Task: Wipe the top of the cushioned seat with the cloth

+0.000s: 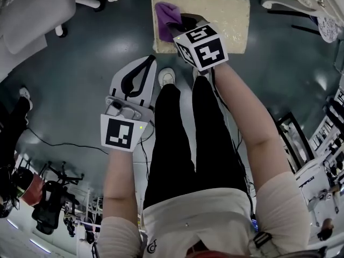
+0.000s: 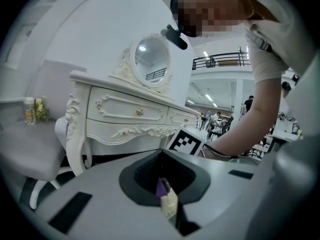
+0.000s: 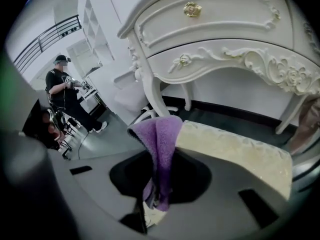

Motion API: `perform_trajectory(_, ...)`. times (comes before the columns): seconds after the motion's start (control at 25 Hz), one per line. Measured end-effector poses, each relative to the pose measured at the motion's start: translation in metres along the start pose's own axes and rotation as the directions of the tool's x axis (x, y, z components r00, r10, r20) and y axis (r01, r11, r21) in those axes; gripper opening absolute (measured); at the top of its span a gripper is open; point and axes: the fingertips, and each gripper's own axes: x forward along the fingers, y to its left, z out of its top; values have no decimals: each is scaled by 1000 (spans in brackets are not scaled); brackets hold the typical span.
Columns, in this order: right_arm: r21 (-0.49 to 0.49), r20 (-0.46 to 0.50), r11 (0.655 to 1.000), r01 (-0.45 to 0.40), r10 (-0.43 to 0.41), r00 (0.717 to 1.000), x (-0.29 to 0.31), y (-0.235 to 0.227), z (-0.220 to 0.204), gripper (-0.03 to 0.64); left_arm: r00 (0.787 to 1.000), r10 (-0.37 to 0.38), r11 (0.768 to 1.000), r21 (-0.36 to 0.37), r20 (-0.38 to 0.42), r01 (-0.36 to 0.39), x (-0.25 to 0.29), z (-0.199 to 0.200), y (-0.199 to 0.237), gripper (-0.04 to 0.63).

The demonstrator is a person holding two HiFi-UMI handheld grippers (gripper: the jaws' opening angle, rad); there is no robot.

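While the right gripper (image 1: 180, 27) has its jaws clenched on a bunched fold of the purple cloth (image 3: 161, 139), at the end of the cushioned seat (image 1: 215, 9) that lies left in the head view, I think the good way is to press the hanging part flat on the top. Then draw it in long, overlapping strokes toward the other end, with light pressure so that the fold does not slip out. The cloth looks soft and fluffy, like microfibre. The seat is a cream rectangle with a pale leaf pattern and a slight shine, padded and probably yielding. Whether the cloth touches the seat now, I cannot say surely. The left gripper (image 1: 145, 64) hangs beside the person's legs, jaws closed on nothing. A white carved dressing table (image 3: 225, 29) stands behind the seat.
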Motion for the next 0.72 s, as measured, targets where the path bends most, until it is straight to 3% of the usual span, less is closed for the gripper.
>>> perform_trajectory(0.28,-25,-43,1000,18,-19,999,39,21,-5,74,1000,12,999,-45,-19,-13,-28,-21,24,14)
perform_trajectory(0.56,-19,-64,998,58,-59,996,38,-7,-22,75,1000,1,997,-81,-8,-2,-20,-30,17,14)
perform_trajectory(0.72,-22,-65,997,69,-70,995,26,-23,-29,75,999,-44,994,-101,13,45,-1,-26,-1,14)
